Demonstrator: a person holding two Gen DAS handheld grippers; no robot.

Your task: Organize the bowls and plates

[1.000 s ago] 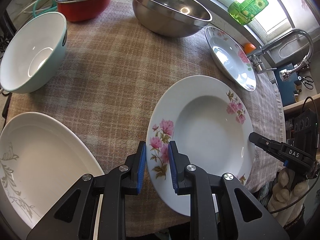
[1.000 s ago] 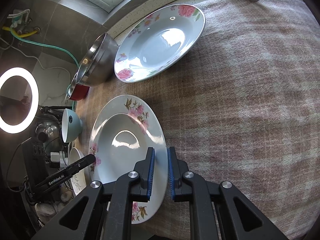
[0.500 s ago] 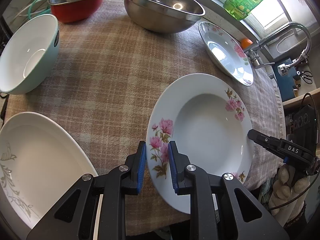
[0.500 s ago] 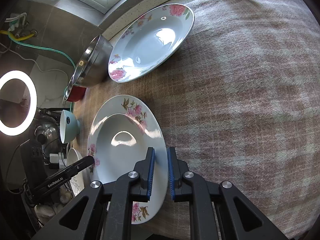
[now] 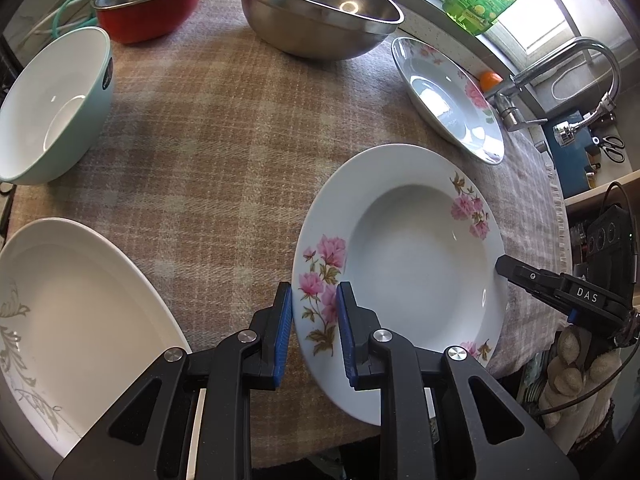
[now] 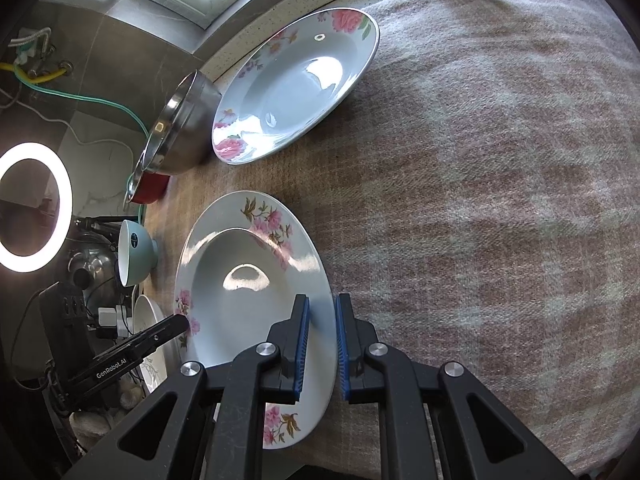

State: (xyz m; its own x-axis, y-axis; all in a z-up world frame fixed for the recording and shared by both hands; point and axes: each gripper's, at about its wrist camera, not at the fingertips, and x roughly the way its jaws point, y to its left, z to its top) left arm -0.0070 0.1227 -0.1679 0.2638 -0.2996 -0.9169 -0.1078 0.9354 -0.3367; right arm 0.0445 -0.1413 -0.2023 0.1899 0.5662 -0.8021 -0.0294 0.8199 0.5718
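Floral plate [image 5: 416, 264], left gripper [image 5: 314, 332] and right gripper [image 6: 320, 344] jaws pinching opposite rims.

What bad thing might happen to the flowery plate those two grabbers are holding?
The flowered plate is pinched only at its thin rim by the left gripper and right gripper, so it might slip and chip. It also sits near the table edge, where a slip could send it off. If carried toward the second flowered plate, the two may clink.
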